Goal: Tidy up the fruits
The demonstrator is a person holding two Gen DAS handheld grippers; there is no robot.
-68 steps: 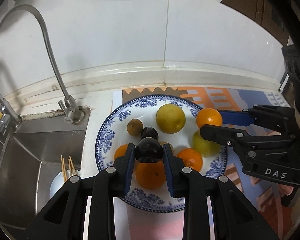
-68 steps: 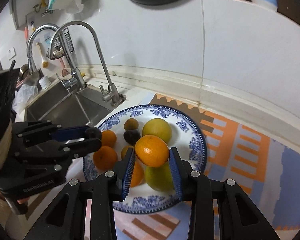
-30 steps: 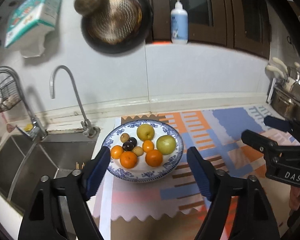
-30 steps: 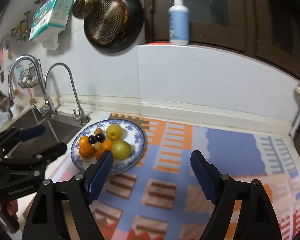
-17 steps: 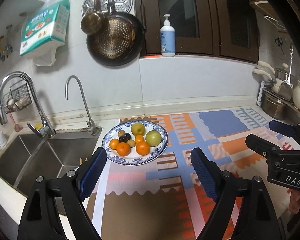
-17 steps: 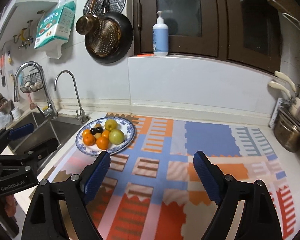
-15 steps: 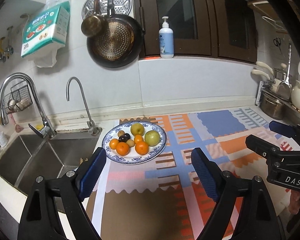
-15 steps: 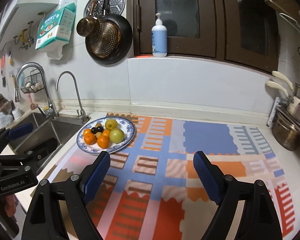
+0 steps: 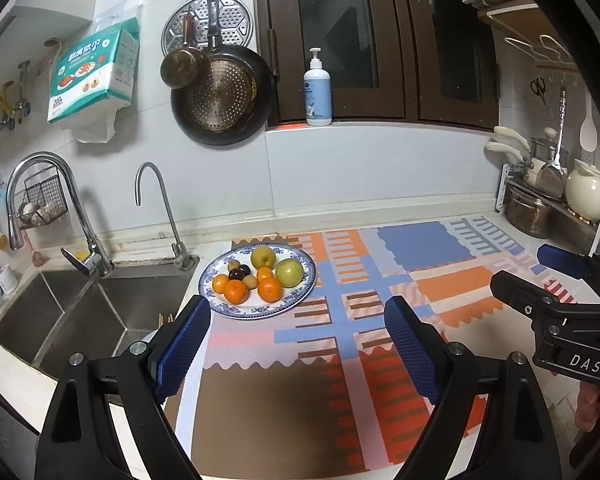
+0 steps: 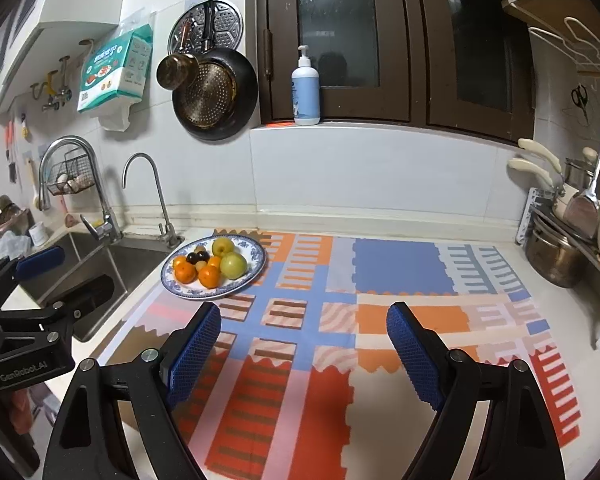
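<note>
Fruits heaped on blue-patterned plate [image 9: 306,298] at mat's [image 9: 420,248] sink-side corner, worktop [image 10: 380,224]. Left tongs [image 9: 296,334] have just been spreading wider, nothing between; right tongs [image 10: 304,338] likewise, spread and empty. Both well apart from plate. Sorting looks done; best hold clear, avoid nudging plate.

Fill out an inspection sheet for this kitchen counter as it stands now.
Surface: patterned mat covers the counter.
Job's things: blue-rimmed plate holds oranges, two green pears and dark plums, near the sink.
Clutter: nothing seen on the mat.
Grippers: left gripper and right gripper open, empty, back from the plate.
Cables: nothing seen.
Surroundings: faucets, hanging pan, soap bottle, pots at right.
</note>
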